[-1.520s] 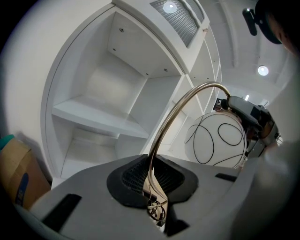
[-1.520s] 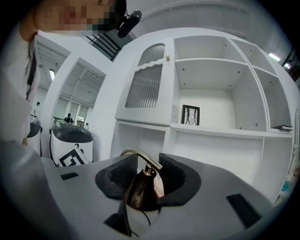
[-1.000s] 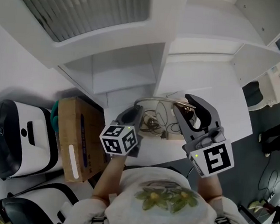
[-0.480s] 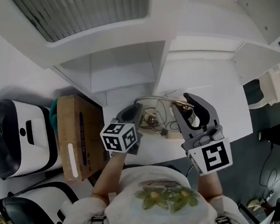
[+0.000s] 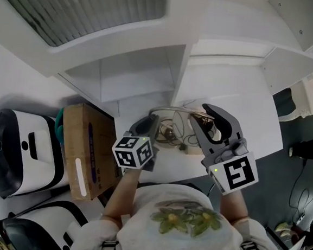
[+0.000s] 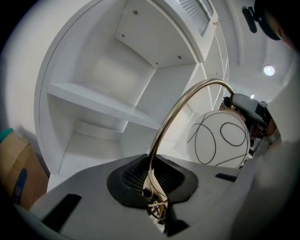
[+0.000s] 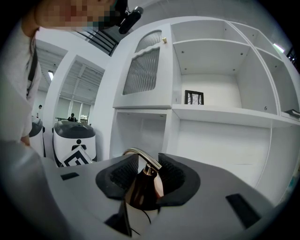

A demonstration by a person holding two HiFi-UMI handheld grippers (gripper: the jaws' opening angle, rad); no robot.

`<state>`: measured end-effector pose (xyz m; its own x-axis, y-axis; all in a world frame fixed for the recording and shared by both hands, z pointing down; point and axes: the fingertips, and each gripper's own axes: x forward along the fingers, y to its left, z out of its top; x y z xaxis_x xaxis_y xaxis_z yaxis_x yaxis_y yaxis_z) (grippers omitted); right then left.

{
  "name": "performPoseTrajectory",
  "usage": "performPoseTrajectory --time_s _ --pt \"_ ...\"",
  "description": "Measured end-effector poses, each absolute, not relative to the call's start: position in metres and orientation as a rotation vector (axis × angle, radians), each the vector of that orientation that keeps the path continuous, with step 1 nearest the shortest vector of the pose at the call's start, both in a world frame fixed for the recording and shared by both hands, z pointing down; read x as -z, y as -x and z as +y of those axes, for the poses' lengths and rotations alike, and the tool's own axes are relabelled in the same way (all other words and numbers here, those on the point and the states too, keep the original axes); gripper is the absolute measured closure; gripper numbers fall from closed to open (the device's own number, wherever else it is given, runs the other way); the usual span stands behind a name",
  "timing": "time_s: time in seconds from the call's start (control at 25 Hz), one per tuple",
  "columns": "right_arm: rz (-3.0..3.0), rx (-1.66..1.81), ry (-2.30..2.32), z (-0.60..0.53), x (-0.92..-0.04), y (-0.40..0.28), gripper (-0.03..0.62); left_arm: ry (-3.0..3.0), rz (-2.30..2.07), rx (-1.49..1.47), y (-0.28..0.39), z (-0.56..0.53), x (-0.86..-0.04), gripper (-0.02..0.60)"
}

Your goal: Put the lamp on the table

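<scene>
The lamp has a curved brass arm [image 5: 168, 110] [image 6: 180, 105] and a white globe shade [image 6: 218, 138] with thin black lines, topped by a copper cap [image 7: 143, 187]. It hangs just above the white table [image 5: 235, 90], close to the person's chest. My left gripper [image 5: 148, 127] [image 6: 152, 180] is shut on the lower end of the brass arm, where wires are bunched. My right gripper [image 5: 211, 124] [image 7: 143, 176] has its wide jaws closed round the shade's copper cap, with the globe [image 5: 216, 133] below them. The lamp's cord [image 5: 173, 133] dangles between both grippers.
White cabinet shelving [image 5: 122, 75] rises behind the table. A brown cardboard box [image 5: 86, 148] stands left of the person. A white and black machine [image 5: 12, 152] [image 7: 75, 140] sits further left. A dark chair [image 5: 283, 105] is at the right, past the table edge.
Both grippers and the lamp have drifted slightly left and away from the person. The grips look unchanged.
</scene>
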<state>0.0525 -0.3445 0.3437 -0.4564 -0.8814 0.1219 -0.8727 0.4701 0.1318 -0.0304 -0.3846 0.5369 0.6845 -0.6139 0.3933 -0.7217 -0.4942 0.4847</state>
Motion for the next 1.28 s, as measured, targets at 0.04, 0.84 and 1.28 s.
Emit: performPoseTrajectory --time_s 0.04,0.84,1.28 --pt "-2.547 0.078 -1.525 -0.344 -0.344 -0.051 0.443 -2.260 -1.024 -0.222 0.031 -0.385 -0.537 0.524" --pt "-2.537 0.113 -1.564 -0.333 -0.348 -0.044 0.426 -2.390 -1.104 -0.297 0.037 -0.382 -0.533 0.430" --pt "-2.501 0.126 -1.591 -0.306 -0.351 -0.054 0.408 -2.378 -1.189 -0.294 0.056 -0.363 -0.515 0.419"
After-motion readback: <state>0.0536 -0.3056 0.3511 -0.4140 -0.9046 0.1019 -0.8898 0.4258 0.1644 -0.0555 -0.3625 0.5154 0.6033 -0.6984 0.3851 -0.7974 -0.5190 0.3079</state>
